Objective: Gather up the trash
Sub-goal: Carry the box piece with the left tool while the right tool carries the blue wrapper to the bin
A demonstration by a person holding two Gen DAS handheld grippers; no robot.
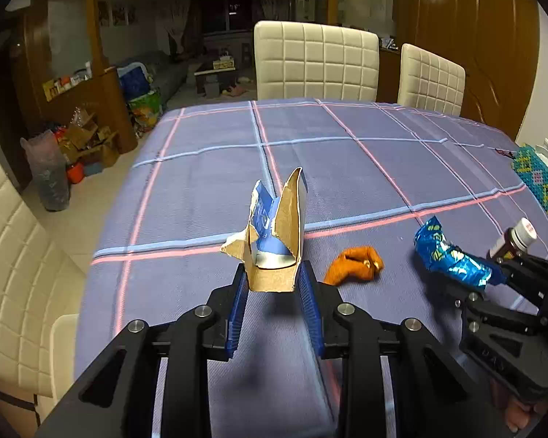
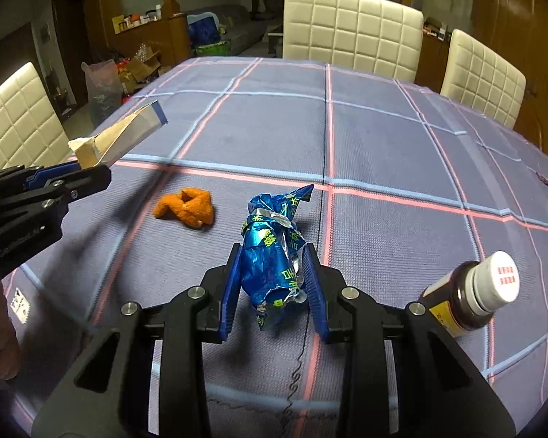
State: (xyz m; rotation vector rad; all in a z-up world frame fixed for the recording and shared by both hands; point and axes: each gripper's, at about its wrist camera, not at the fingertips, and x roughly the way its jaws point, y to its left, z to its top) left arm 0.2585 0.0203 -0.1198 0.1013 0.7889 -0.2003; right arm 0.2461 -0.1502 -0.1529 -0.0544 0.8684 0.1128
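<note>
My left gripper is shut on a torn cardboard carton piece, brown inside and blue-white outside, held above the table; the carton piece also shows in the right wrist view at the left gripper. My right gripper is shut on a crumpled blue foil wrapper, lifted over the cloth; the wrapper also shows in the left wrist view at the right gripper. An orange crumpled scrap lies on the table between the two grippers, seen too in the right wrist view.
The table has a blue plaid cloth. A brown bottle with a white cap lies on its side at the right. A beaded teal box sits at the right edge. Cream padded chairs stand around the table.
</note>
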